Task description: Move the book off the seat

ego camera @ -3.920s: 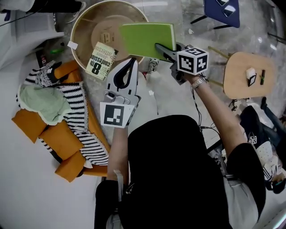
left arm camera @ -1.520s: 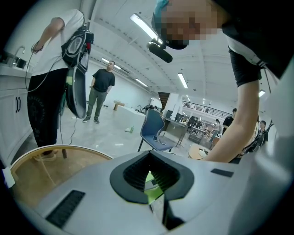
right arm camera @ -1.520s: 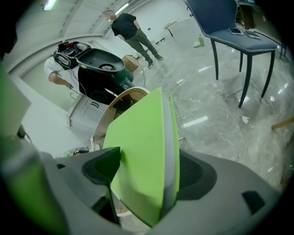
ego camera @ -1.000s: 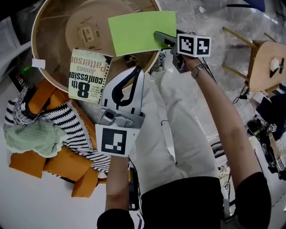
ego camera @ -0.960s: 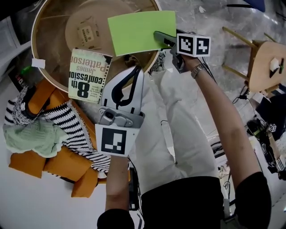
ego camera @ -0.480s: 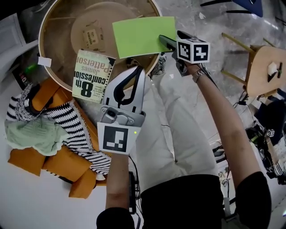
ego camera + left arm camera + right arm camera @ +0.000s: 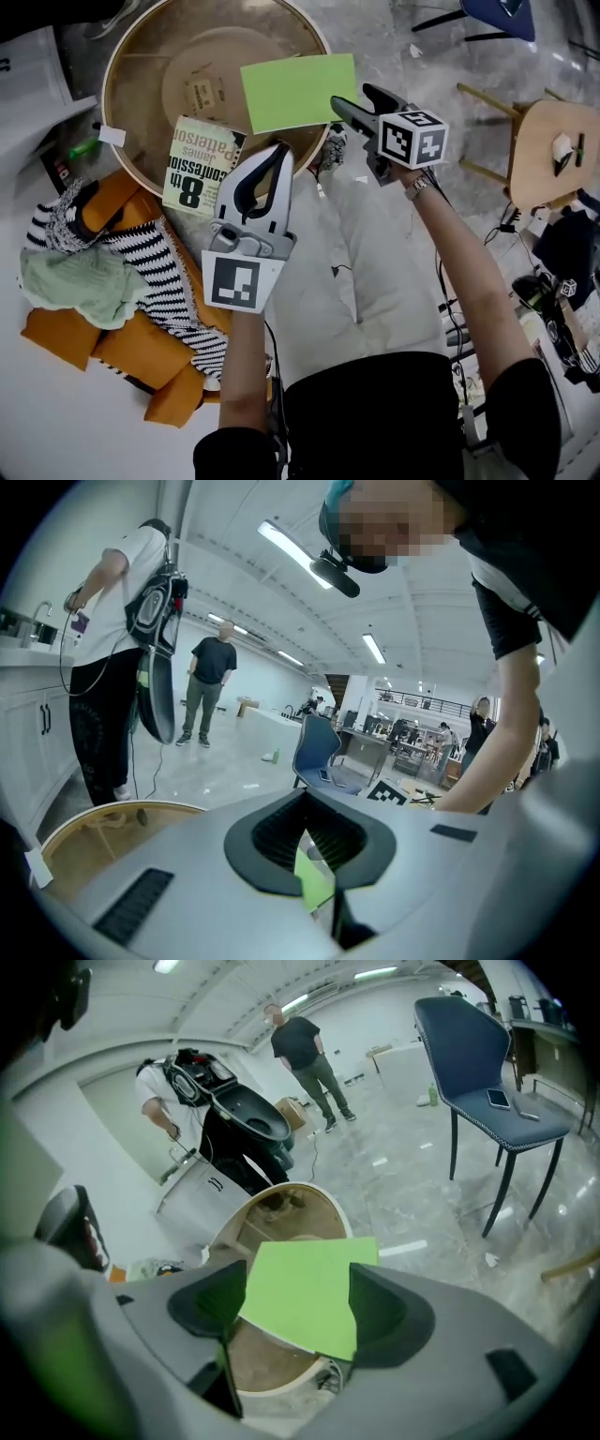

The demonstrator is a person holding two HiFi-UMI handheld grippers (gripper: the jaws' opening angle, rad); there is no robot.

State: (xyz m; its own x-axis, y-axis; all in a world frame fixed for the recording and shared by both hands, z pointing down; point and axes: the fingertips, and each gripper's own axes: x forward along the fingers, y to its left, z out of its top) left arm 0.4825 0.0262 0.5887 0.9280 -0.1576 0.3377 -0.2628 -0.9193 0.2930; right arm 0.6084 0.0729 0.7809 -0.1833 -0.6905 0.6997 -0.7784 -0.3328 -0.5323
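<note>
Right gripper (image 7: 343, 105): its fingers are pinched on the right edge of the flat lime-green book (image 7: 298, 91), which fills the gap between them in the right gripper view. So the book is up in the air over the near-right part of the big round light-wood tub (image 7: 131, 66), roughly level.

Left gripper (image 7: 278, 155): tips pressed together with nothing in them, pointing at the tub's near rim, just below the green book.

A cream paperback with black print (image 7: 199, 167) lies across the tub's near-left rim, just left of the left gripper. Below-left of the tub there's a pile of orange cushions (image 7: 70, 328) with a black-and-white striped cloth (image 7: 169, 272) and a pale green cloth (image 7: 80, 281) on top. A small round wooden stool (image 7: 553, 155) stands well off to the tub's right.
</note>
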